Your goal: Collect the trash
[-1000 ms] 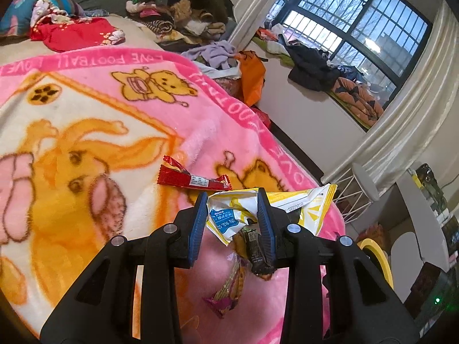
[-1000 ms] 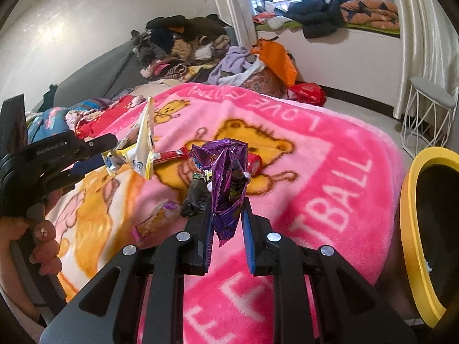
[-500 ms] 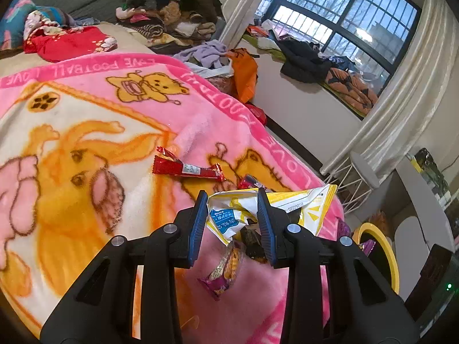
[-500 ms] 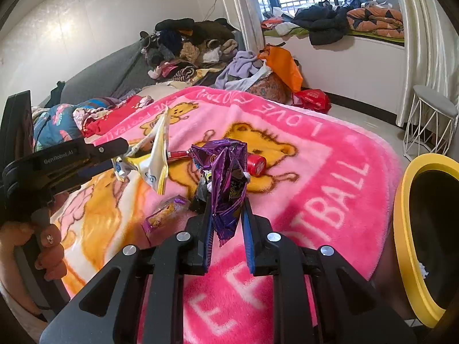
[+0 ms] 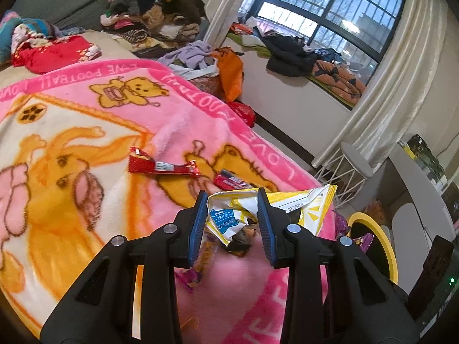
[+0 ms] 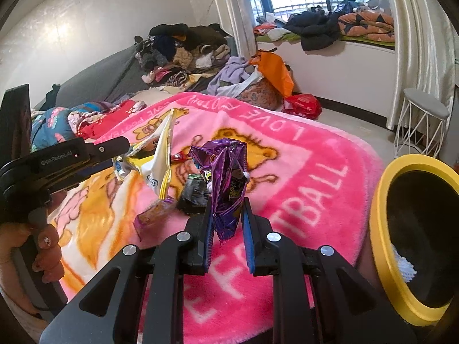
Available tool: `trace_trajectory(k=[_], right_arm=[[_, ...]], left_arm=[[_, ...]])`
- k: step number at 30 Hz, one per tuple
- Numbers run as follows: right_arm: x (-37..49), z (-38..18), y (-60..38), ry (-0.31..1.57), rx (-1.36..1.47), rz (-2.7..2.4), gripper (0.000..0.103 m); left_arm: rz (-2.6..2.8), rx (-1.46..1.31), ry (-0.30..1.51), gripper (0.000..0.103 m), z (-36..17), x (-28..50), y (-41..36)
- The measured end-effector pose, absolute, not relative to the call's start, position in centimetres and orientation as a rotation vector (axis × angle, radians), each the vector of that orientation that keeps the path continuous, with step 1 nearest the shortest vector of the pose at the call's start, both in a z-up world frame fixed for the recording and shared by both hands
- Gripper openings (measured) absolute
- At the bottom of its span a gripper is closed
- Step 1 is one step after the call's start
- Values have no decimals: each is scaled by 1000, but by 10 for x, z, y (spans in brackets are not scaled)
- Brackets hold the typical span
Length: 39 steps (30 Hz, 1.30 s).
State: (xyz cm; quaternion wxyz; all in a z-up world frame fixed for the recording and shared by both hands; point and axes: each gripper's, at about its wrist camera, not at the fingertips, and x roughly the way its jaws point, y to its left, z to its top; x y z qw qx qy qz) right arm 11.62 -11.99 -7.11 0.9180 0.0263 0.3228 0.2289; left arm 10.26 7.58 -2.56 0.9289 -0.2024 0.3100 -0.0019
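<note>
Left wrist view: the left gripper has its fingers clenched on a crumpled yellow wrapper, lower centre, above the pink blanket; its loose flap could snag. Right wrist view: the right gripper pinches a purple wrapper at centre, which might slip short of the yellow-rimmed bin, right edge.

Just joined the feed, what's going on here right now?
A person is clearing wrappers off the pink blanket. The left hand-held gripper is shut on a yellow-and-white snack bag; the right hand-held gripper on a crumpled purple wrapper. A red wrapper lies on the bed; the yellow-rimmed bin stands alongside.
</note>
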Motion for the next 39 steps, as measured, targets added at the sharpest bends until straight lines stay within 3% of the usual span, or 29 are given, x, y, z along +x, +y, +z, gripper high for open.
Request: trace_trajectory(k=[39], right_arm=[[115,-64,-220,600,147,246,17]], left_arm=[[-175,-253,642,28,-13,113,-27]])
